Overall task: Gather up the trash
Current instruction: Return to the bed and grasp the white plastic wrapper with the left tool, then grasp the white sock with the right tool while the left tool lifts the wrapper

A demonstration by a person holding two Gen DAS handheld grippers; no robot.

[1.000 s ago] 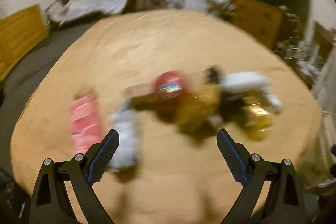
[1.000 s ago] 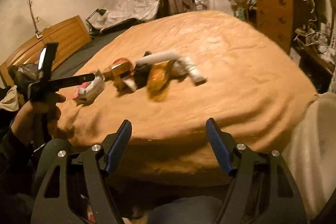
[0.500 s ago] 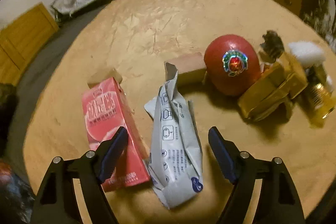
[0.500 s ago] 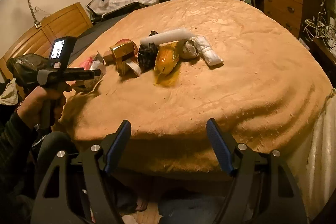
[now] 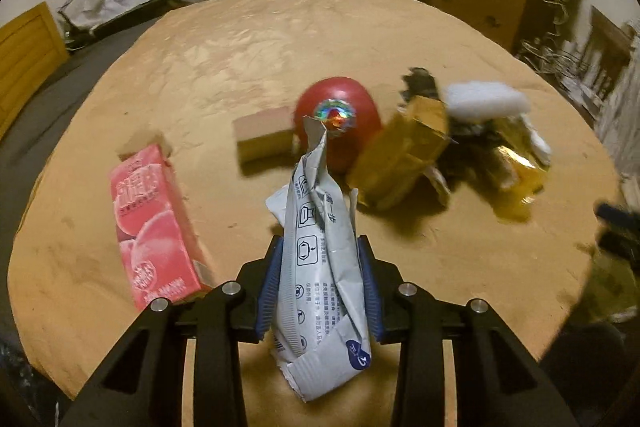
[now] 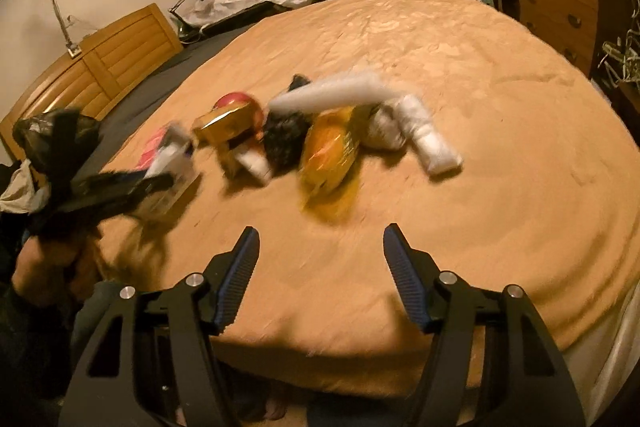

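The tan bedspread [image 5: 280, 39] fills both views; litter lies mid-frame, a pink carton [image 5: 154, 227] at left. Low centre, the left gripper [image 5: 320, 283] pinches the grey wrapper [image 5: 320, 247]; the right gripper [image 6: 318, 267] gapes empty. Crumpled foil could slide free if lifted quickly.

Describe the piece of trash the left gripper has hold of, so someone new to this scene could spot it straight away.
On the tan bedspread, look at the near end of the row of trash, between the pink carton and the gold box. The crumpled grey-white wrapper is pinched in the left gripper, the only piece printed with dark line pictograms.
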